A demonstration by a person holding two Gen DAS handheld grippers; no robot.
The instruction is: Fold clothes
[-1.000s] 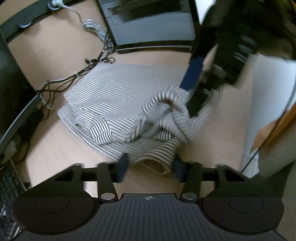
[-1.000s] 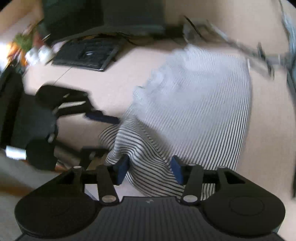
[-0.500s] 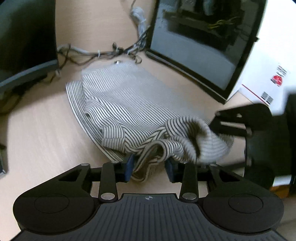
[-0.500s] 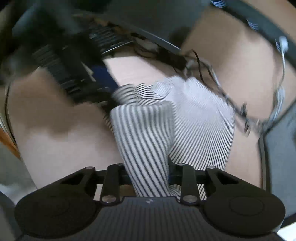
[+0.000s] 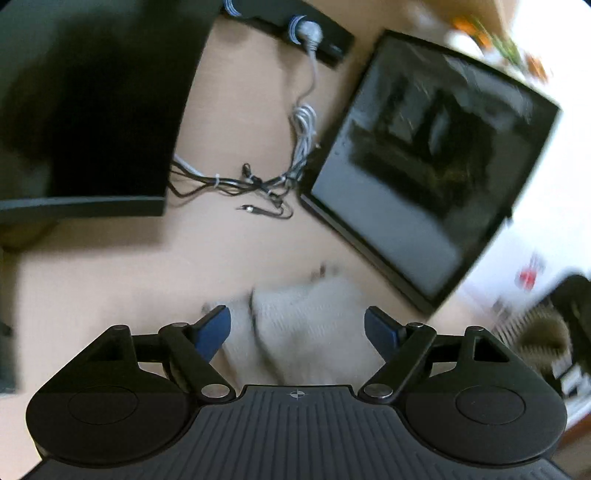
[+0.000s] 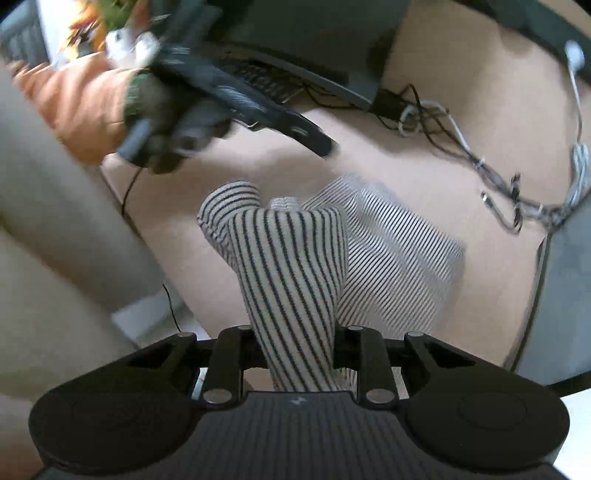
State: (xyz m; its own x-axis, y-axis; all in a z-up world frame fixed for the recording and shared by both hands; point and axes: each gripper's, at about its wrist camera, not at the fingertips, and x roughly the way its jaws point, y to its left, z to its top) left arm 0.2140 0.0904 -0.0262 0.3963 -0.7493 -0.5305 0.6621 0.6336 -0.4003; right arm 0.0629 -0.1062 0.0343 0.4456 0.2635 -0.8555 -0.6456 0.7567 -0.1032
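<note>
A black-and-white striped garment hangs in a bunched column from my right gripper. Its jaws are still closing and pinch the cloth, which hides the fingertips. The rest of the garment trails onto the beige desk. My left gripper has its jaws opening wide. The garment shows as a pale blur below and between them, and the blue pads do not press it. In the right wrist view a hand in an orange sleeve holds the left gripper, whose finger hovers above the garment.
Two dark monitors flank a tangle of cables on the desk. A power strip lies at the far edge. A keyboard sits behind the left gripper. A white box stands at the right.
My left gripper let go of the garment's edge, opened wide, rolled and drew away upward. My right gripper shut on the striped cloth and lifted it off the desk.
</note>
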